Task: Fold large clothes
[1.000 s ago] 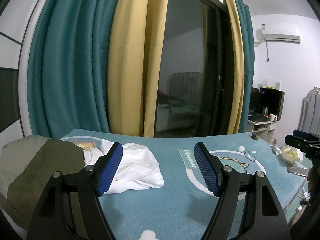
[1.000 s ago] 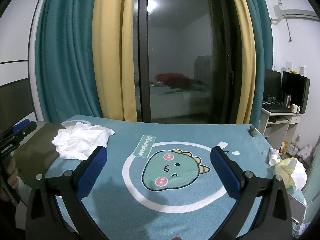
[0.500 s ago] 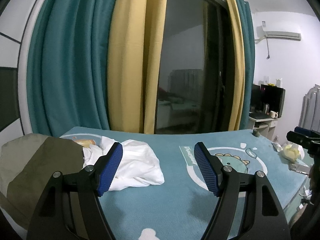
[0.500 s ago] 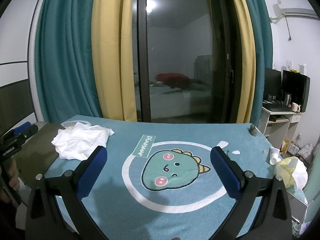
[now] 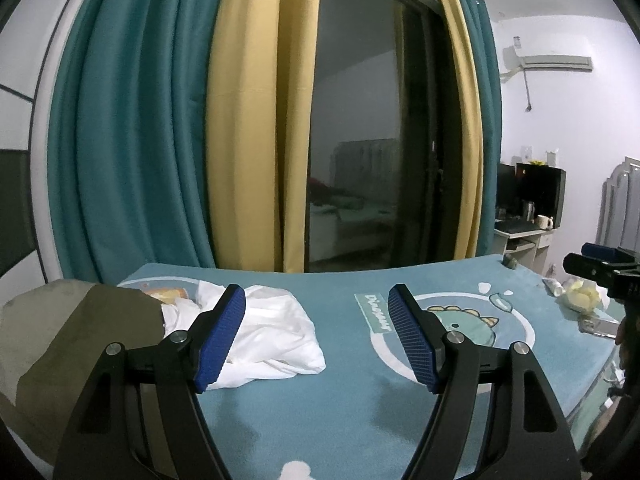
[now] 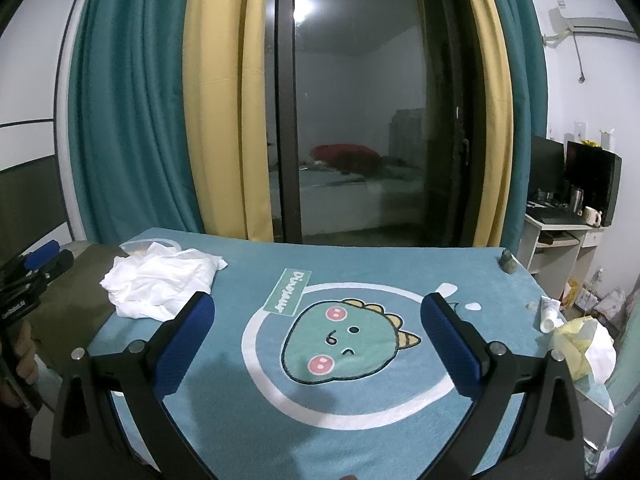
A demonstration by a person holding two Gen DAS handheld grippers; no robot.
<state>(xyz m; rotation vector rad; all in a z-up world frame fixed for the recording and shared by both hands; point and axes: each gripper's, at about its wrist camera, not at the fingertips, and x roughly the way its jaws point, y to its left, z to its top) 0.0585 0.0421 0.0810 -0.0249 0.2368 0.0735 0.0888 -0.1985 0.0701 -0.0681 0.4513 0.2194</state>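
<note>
Little has moved: both grippers, left (image 5: 316,338) and right (image 6: 318,344), still hover spread and empty; crumpled shirt (image 5: 264,336) beside the dinosaur (image 6: 348,344) could bunch if grabbed mid-heap.

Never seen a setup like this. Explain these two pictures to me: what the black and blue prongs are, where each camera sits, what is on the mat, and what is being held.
No robot here: a person holds a two-finger gripper in each hand. Each picture comes from a fisheye camera on one gripper, looking forward along its black fingers with blue ribbed pads.

The left gripper and the right gripper are both open and hold nothing.

Below them lies a teal fleece mat with a dinosaur cartoon. On its far left side sits a crumpled white garment, the clothing to be folded, not yet touched. Beside it is an olive-green cloth heap. At the right edge lie a small white tube and a yellow and white plastic bag.
</note>
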